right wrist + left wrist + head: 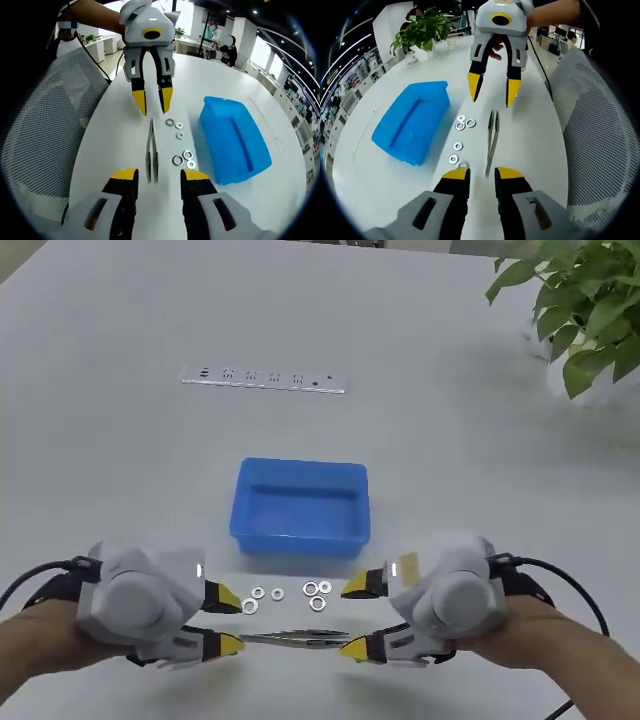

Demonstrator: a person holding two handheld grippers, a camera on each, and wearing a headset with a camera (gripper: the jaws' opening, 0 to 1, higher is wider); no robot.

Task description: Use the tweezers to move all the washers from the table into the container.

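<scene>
So the left gripper (238, 622) and right gripper (345, 620) both sit open and empty, with the tweezers (295, 639) flat on the surface between them. The washers (311, 588) lie just near of the container (300, 536). Those tweezers look thin, springy and slippery, so I'd pinch mid-arm.

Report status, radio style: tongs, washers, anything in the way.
Both open: left tongs, right tongs, facing across the tweezers, which lie flat. Six washers on table, none in blue bin. Nothing blocks the way.

The container (300, 537) is blue, washers (312, 589) and tweezers (295, 639) silver, table (450, 440) white, plant (590, 310) green.
</scene>
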